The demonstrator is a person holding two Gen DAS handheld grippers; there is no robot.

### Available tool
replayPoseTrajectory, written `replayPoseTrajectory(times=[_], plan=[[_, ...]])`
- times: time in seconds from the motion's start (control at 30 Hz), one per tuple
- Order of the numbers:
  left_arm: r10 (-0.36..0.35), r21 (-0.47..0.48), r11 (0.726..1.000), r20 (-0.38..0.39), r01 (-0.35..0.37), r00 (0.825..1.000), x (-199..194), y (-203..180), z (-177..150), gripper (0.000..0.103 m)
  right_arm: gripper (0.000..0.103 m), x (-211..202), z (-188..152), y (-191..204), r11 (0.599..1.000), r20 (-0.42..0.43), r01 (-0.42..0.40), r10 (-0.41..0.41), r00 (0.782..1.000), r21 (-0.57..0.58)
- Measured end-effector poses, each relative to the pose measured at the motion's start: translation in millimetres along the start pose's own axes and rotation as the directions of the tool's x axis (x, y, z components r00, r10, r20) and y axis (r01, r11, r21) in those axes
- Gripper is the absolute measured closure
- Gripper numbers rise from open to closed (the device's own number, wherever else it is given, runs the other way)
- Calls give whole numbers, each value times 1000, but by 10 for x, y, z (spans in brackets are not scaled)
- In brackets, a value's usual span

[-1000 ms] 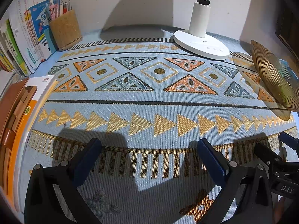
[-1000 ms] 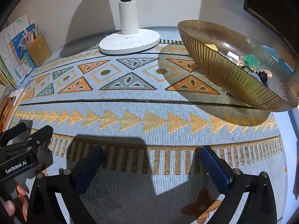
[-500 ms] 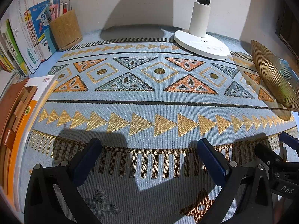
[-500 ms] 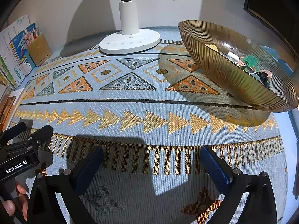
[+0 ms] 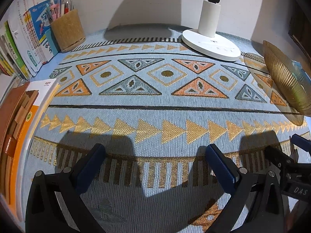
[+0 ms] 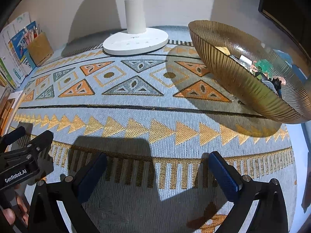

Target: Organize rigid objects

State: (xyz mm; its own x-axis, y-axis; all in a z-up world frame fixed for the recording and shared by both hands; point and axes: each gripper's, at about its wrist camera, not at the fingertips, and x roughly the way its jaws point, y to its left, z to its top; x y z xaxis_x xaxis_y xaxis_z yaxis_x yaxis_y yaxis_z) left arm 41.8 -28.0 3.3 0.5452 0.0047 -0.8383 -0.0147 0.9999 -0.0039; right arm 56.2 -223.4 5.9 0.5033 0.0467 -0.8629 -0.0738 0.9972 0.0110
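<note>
A ribbed gold glass bowl (image 6: 239, 77) stands at the right of the patterned mat (image 6: 136, 104); it holds several small objects, among them a green piece (image 6: 263, 66). The bowl also shows at the right edge of the left wrist view (image 5: 285, 81). My left gripper (image 5: 155, 161) is open and empty, low over the mat's front edge. My right gripper (image 6: 158, 169) is open and empty, also over the front edge, well short of the bowl. Each gripper shows in the other's view: the left one (image 6: 23, 147) and the right one (image 5: 287, 155).
A white lamp base (image 6: 136, 40) stands at the back centre. A cork pen holder (image 5: 67, 33) and upright books (image 5: 25, 44) stand at the back left. An orange-and-white book (image 5: 27, 120) and a brown wooden box (image 5: 9, 116) lie along the left edge.
</note>
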Motion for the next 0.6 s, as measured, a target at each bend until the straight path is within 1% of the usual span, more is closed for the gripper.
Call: replayPoseTrajectory(times=[0.07, 0.17, 0.23, 0.3, 0.33, 0.6], plan=[[2, -2, 1000, 29, -2, 1000, -15, -12, -29, 0, 0, 25, 41, -2, 1000, -21, 4, -4, 1000, 12], [-6, 4, 1000, 29, 6, 1000, -5, -2, -11, 0, 0, 65, 98, 3, 1000, -8, 5, -5, 1000, -2], [-10, 6, 1000, 29, 10, 1000, -3, -2, -6, 0, 0, 68, 81, -8, 1000, 29, -10, 10, 1000, -8], [-9, 6, 1000, 29, 9, 1000, -4, -6, -5, 0, 0, 59, 32, -2, 1000, 94, -16, 18, 995, -22], [-8, 6, 1000, 29, 8, 1000, -4, -8, -4, 0, 0, 61, 17, -11, 999, 107, -23, 25, 994, -26], [-10, 5, 1000, 29, 9, 1000, 3, -13, -10, 0, 0, 56, 21, 8, 999, 106, -21, 24, 994, -32]])
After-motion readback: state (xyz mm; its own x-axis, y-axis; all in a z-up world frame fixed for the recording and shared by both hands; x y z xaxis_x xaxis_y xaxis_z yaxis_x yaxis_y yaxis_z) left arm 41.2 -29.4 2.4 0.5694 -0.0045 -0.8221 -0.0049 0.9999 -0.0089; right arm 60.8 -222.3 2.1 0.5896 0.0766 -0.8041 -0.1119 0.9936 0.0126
